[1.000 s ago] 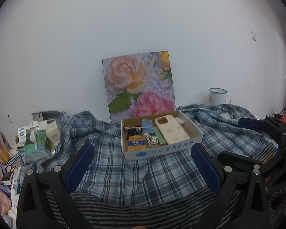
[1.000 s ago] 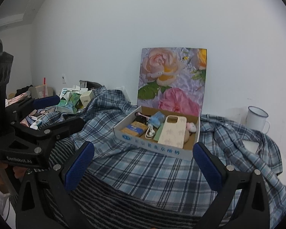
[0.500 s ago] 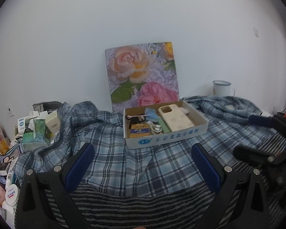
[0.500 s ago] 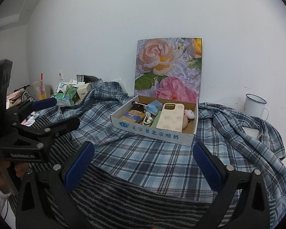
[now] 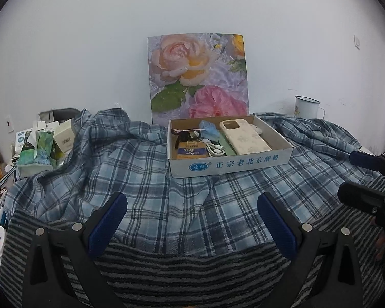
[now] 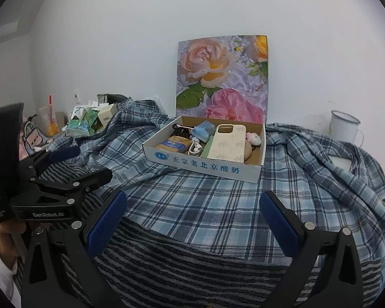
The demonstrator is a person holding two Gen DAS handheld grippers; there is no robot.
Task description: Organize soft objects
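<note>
We see both tongs, the left gripper (image 5: 192,218) and right gripper (image 6: 192,218), wide open and empty above a rumpled plaid shirt (image 5: 146,179) spread under a far cardboard box (image 5: 228,164), unfolded.

Home bedroom: plaid shirt (image 5: 146,179) over striped blanket (image 5: 192,269), bedside clutter (image 5: 42,143).

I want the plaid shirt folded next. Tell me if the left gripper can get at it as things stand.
Probably yes. The left gripper is open and empty, with the plaid shirt right ahead of its fingers. Only the cardboard box resting further back may hinder lifting.
</note>
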